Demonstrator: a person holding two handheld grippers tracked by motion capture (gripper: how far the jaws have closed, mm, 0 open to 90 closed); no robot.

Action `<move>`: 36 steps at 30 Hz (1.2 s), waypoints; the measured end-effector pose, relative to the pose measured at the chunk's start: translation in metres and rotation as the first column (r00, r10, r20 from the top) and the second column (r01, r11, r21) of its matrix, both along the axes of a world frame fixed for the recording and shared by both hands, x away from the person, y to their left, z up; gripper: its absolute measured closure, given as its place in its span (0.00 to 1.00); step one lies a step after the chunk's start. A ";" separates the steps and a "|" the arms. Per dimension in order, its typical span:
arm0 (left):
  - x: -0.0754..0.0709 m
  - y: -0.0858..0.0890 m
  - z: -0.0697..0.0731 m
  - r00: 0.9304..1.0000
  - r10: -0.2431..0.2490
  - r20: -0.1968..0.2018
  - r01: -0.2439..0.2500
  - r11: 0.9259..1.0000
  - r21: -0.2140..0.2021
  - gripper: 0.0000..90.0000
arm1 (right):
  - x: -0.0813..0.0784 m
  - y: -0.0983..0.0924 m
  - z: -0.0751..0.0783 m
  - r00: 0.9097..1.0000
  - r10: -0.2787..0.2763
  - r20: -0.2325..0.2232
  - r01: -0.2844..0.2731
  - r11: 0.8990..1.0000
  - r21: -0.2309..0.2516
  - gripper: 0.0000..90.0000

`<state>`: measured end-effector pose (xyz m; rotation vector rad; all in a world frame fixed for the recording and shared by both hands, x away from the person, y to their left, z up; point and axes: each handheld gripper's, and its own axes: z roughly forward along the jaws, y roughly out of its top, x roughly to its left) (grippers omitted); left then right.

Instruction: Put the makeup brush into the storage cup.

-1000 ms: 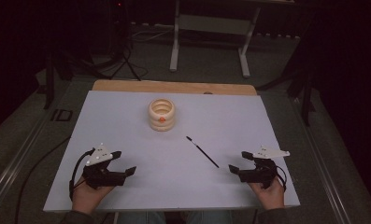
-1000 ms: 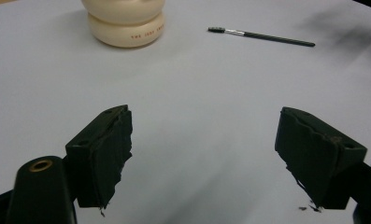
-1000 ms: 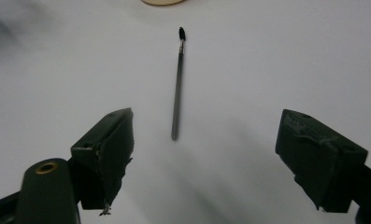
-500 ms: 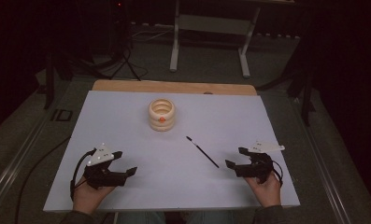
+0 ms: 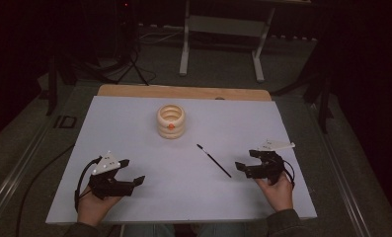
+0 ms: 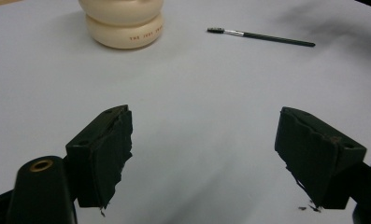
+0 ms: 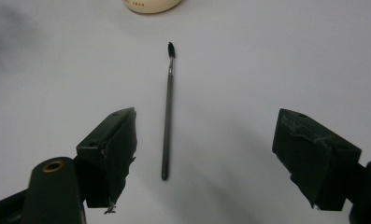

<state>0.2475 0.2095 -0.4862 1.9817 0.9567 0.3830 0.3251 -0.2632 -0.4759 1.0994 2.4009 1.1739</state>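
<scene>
Right gripper (image 7: 204, 158) fingers wide open, straddling black makeup brush (image 7: 167, 116) flat on table (image 5: 134, 128); left gripper (image 6: 204, 158) fingers open, empty.

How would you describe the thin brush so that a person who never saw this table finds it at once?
Start at the white table and find the cream ringed holder near its far middle. Nearer the person and to the right, before the right gripper, lies the brush. It is the one thin black stick lying flat, with a small dark bristle tip pointing toward the holder.
</scene>
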 end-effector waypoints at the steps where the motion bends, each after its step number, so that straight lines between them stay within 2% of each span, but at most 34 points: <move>1: 0.000 0.000 0.000 1.000 -0.001 0.001 0.001 1.000 0.000 0.22 | 0.002 0.002 0.001 1.000 0.003 -0.007 -0.003 1.000 -0.003 0.24; 18: 0.003 0.001 0.000 1.000 -0.005 0.000 0.005 1.000 -0.006 0.22 | 0.033 0.043 0.012 0.997 0.052 -0.052 -0.055 0.996 -0.076 0.26; 22: 0.003 0.000 0.000 1.000 -0.006 -0.002 0.005 1.000 -0.009 0.22 | 0.042 0.054 0.014 0.995 0.054 -0.079 -0.062 0.993 -0.100 0.27; 24: 0.004 0.000 0.000 1.000 -0.007 -0.001 0.007 1.000 -0.008 0.22 | 0.046 0.057 0.014 0.994 0.060 -0.093 -0.070 0.992 -0.108 0.32; 36: 0.005 -0.001 0.000 1.000 -0.010 -0.001 0.010 1.000 -0.012 0.22 | 0.063 0.077 0.008 0.986 0.072 -0.153 -0.098 0.980 -0.175 0.33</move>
